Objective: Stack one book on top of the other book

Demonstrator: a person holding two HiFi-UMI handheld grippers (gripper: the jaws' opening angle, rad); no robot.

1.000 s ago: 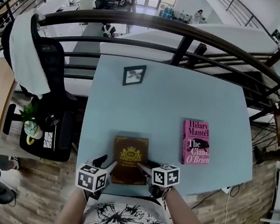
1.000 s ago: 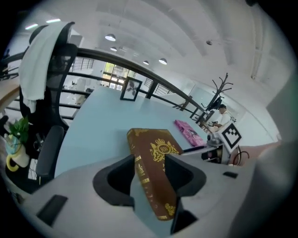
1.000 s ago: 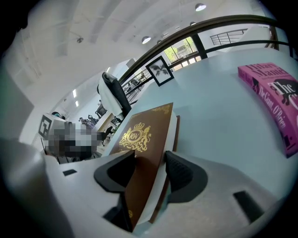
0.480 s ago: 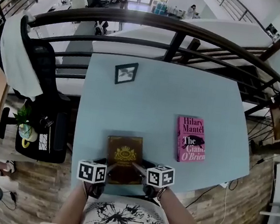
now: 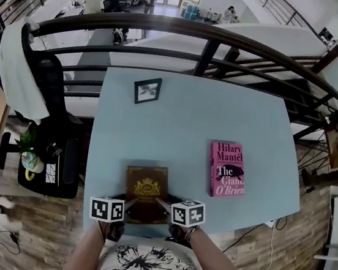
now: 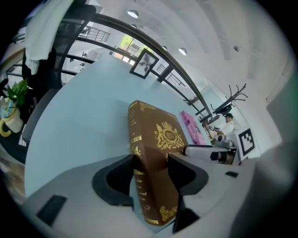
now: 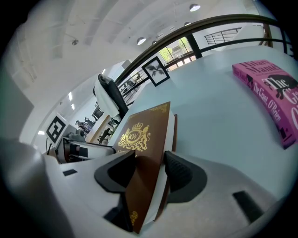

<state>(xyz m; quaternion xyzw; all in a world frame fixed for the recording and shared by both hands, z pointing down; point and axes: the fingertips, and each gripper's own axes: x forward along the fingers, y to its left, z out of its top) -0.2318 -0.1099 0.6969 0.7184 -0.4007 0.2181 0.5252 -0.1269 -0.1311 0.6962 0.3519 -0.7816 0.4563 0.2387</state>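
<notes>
A brown book [image 5: 146,187] with a gold crest lies at the near edge of the pale blue table [image 5: 183,121]. My left gripper [image 5: 128,202] stands at its near left corner. In the left gripper view the jaws straddle the brown book's spine [image 6: 156,144], spread wide, and my left gripper [image 6: 151,160] does not clearly press on it. My right gripper [image 5: 161,203] is at the near right corner. In the right gripper view my right gripper [image 7: 150,162] is shut on the brown book [image 7: 144,137], over cover and pages. A pink book [image 5: 227,170] lies flat to the right, apart.
A small framed picture [image 5: 147,89] stands at the table's far left. A dark railing [image 5: 201,33] curves behind the table. Left of the table are a black chair [image 5: 54,94] draped with white cloth and a potted plant [image 5: 30,150]. Wooden floor lies below the near edge.
My left gripper has come down and in from the left onto the brown book's near left corner. The right gripper has stayed on the book.
</notes>
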